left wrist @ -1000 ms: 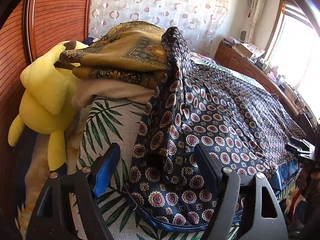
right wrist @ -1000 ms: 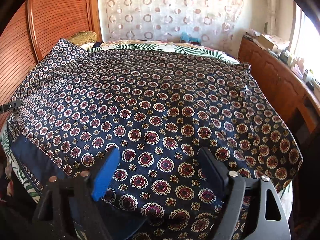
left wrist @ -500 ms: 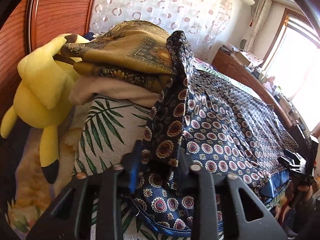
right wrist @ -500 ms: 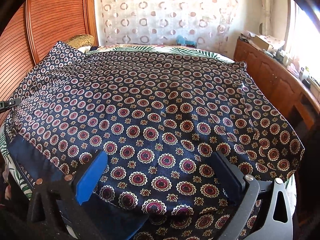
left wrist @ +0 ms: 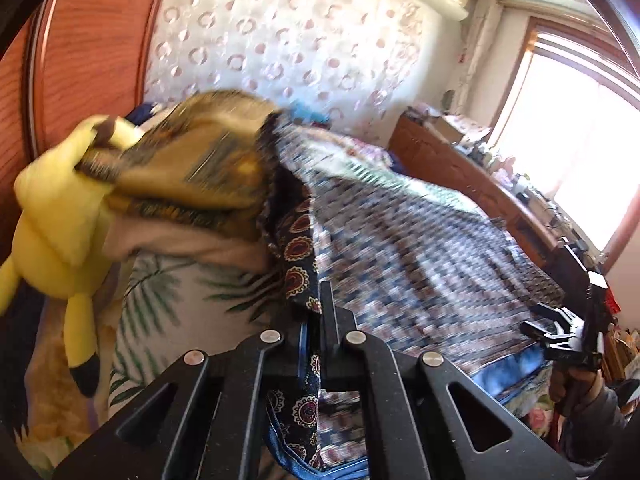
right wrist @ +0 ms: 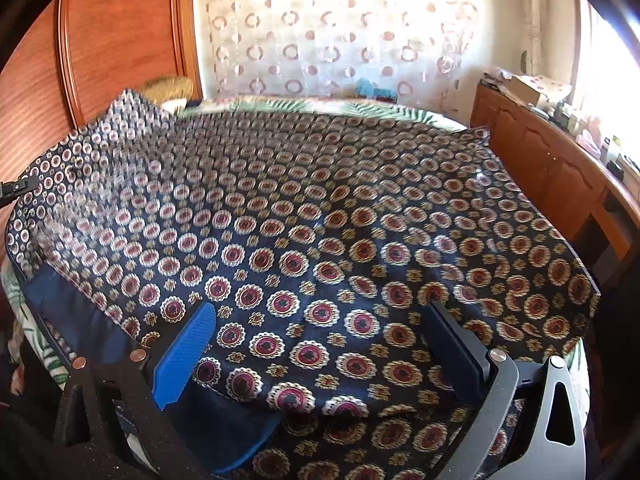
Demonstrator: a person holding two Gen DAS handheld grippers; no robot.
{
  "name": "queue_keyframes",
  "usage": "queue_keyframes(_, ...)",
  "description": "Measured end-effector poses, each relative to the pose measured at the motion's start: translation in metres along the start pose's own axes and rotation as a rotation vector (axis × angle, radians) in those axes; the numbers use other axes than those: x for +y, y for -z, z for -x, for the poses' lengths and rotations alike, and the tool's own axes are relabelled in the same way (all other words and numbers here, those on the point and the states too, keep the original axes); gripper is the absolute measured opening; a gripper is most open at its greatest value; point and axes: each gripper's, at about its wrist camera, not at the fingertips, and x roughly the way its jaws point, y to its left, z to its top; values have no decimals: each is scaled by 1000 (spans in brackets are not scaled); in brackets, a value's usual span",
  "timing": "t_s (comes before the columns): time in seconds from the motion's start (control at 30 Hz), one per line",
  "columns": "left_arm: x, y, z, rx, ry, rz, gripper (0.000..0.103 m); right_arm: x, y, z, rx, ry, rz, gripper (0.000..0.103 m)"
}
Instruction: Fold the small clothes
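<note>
A large navy cloth with red and gold medallions point(right wrist: 340, 216) lies spread over the bed; it also shows in the left wrist view point(left wrist: 420, 248), blurred. My left gripper point(left wrist: 314, 320) is shut on the cloth's near left edge and lifts a fold of it point(left wrist: 298, 256). My right gripper point(right wrist: 320, 344) is open, its blue pad point(right wrist: 184, 356) and dark pad point(right wrist: 452, 344) low over the cloth's near edge. The right gripper also shows at the far right of the left wrist view point(left wrist: 568, 340).
A yellow plush toy point(left wrist: 60, 224) and a stack of folded gold-brown cloths point(left wrist: 192, 168) sit on the bed's left side. A leaf-print sheet point(left wrist: 168, 304) covers the bed. A wooden wardrobe point(right wrist: 116, 40) stands at left, a wooden sideboard point(right wrist: 552, 168) at right.
My left gripper has shut on the cloth's edge and is lifting it, blurring the view. My right gripper has opened wider and stays over the near edge.
</note>
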Motion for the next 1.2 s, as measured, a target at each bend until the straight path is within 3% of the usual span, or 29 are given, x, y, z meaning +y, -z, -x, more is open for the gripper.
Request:
queue_keyframes(0.3,-71,-44,-9,-55,127,-85,4,-21,13,27,-91,67,-32,102)
queue_keyframes(0.5,-141,-68,-29,-59,228,-176,4,-39,26,50,-171,116,-44,102)
queue_keyframes(0.67,-195,-78,-45,-42,303,-251,4,-60,34,69,-192,122,-82,101)
queue_keyframes(0.97,-258,-85,-70,8,395,-320,4,-93,47,113,-244,105,-119,96)
queue_keyframes(1.2,-308,-84,-84,55,449,-384,4,-111,60,128,-238,112,-159,94)
